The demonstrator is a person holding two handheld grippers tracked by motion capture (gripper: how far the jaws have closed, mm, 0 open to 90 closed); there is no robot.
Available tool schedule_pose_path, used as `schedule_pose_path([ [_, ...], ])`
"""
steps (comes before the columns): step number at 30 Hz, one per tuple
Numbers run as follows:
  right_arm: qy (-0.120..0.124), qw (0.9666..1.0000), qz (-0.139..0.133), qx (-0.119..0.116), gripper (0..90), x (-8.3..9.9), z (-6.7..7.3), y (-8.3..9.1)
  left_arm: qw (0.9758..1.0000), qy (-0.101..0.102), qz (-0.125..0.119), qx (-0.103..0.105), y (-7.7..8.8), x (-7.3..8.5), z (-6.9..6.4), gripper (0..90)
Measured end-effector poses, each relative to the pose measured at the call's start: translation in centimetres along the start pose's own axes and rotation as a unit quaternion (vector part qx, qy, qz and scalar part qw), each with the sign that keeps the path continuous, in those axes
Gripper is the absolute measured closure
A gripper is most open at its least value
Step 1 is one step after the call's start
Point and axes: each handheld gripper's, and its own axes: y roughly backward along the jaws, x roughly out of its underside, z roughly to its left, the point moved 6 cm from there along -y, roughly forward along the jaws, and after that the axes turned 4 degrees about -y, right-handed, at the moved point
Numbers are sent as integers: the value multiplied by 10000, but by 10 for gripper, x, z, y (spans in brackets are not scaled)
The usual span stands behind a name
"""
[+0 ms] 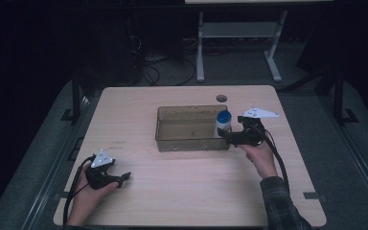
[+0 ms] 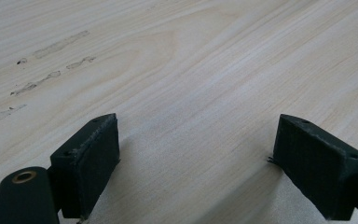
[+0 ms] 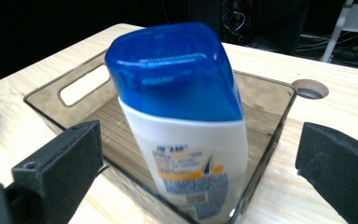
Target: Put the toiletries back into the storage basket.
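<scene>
right gripper [image 3: 200, 163] jaws spread, clear of bottle | glossy blue-capped white bottle [image 3: 186, 135] | smoky translucent bin [image 3: 265, 112]

One white bottle [image 1: 223, 123] with a blue cap is standing in one clear brown bin [image 1: 172, 142], and both are sitting on one wooden table [image 1: 182, 182]. Two grippers are showing: the left gripper [image 1: 123, 178] and the right gripper [image 1: 227, 139].
</scene>
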Motion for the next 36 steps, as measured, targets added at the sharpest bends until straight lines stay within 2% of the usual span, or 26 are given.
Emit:
schedule_pose_path([
  [16,-57,9999,-109,50,5,22,-5,36,10000,4,-12,-2,0,0,0,131],
  [23,-90,9997,-157,158,5,35,-10,52,10000,3,-14,-2,0,0,0,131],
  [36,-206,9994,-10,275,5,61,-18,71,10000,9,-14,-4,0,0,0,131],
])
